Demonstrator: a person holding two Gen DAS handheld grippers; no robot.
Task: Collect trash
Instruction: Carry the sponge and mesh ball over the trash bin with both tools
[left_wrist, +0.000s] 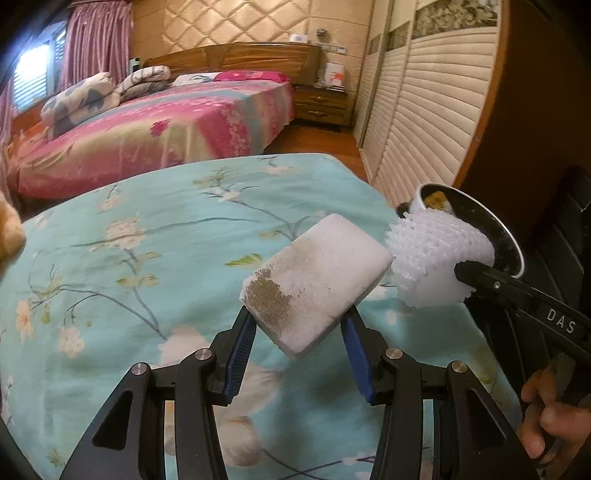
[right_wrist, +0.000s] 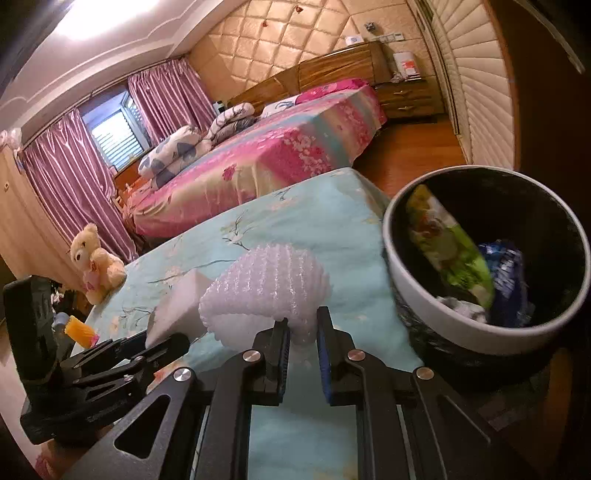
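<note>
My left gripper (left_wrist: 297, 323) is shut on a white foam block (left_wrist: 317, 280) with a brown stained patch, lifted above the turquoise flowered bedspread (left_wrist: 147, 240). My right gripper (right_wrist: 302, 325) is shut on a white foam fruit net (right_wrist: 264, 286), which also shows as the net (left_wrist: 432, 258) at the right of the left wrist view. The net hangs close to the round white-rimmed trash bin (right_wrist: 406, 295) beside the bed. The bin holds a green wrapper (right_wrist: 450, 251), a blue wrapper (right_wrist: 508, 280) and crumpled paper. In the right wrist view the foam block (right_wrist: 177, 306) and the left gripper sit at the left.
A teddy bear (right_wrist: 96, 262) sits at the bed's left edge. A yellow-orange ribbed item (right_wrist: 79, 332) lies lower left. A pink bed (left_wrist: 166, 125), nightstand (left_wrist: 321, 103), slatted wardrobe doors (left_wrist: 424, 110) and wooden floor lie beyond. A hand (left_wrist: 554, 417) holds the right gripper's handle.
</note>
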